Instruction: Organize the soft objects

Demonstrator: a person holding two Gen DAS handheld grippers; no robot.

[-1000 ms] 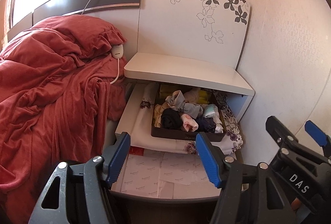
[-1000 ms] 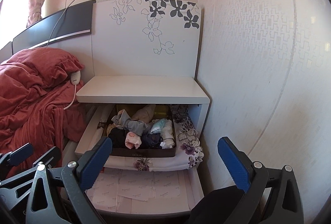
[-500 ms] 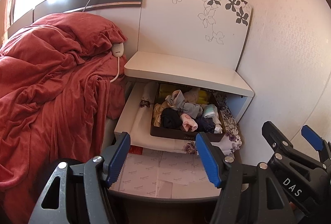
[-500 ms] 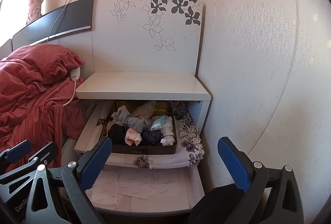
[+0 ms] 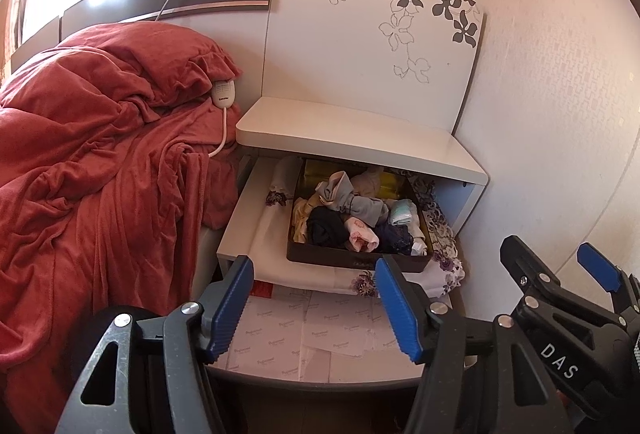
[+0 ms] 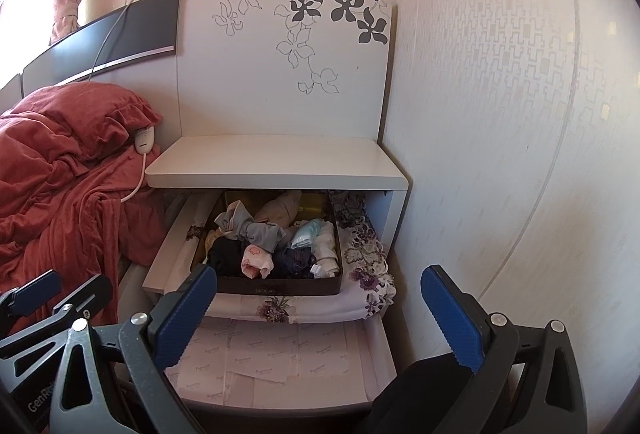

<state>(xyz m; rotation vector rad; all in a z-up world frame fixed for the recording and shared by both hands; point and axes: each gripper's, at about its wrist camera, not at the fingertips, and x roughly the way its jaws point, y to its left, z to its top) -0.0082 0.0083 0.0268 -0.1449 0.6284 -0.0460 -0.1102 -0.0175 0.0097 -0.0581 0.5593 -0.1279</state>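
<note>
Risk of snagging: rolled soft things (image 5: 352,218) packed tight in dark box (image 6: 276,284), centre frame, inside open drawer. Left tongs (image 5: 316,308) empty, narrowing; right tongs (image 6: 320,318) wide, empty. Could drag neighbours out.

A home bedroom is showing here: a red blanket (image 5: 92,169) is lying rumpled on a bed beside a white nightstand (image 6: 276,161) with flowered headboard (image 6: 280,53)
</note>
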